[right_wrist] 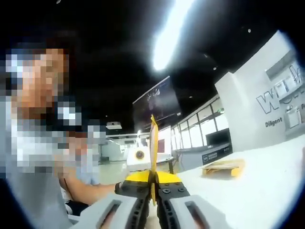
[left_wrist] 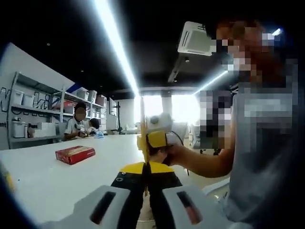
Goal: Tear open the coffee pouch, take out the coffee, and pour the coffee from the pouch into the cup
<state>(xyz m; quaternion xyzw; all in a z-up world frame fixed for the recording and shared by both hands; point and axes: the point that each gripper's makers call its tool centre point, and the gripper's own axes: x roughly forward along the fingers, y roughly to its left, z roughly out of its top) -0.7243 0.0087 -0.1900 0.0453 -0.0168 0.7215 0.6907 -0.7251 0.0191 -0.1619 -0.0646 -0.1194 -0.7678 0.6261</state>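
Left claw (left_wrist: 147,179) and right claw (right_wrist: 153,188) both clamped on the thin yellow coffee pouch (right_wrist: 154,143), held edge-on in the air between them off the tabletop (left_wrist: 52,176) edge. Red box (left_wrist: 75,154) and yellow packet (right_wrist: 224,167) lie on tabletop.

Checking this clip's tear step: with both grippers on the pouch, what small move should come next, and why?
Probably pull the two grippers apart to start the tear. The left gripper and right gripper are both shut on the thin yellow coffee pouch, held edge-on above the white table, apparently still untorn.
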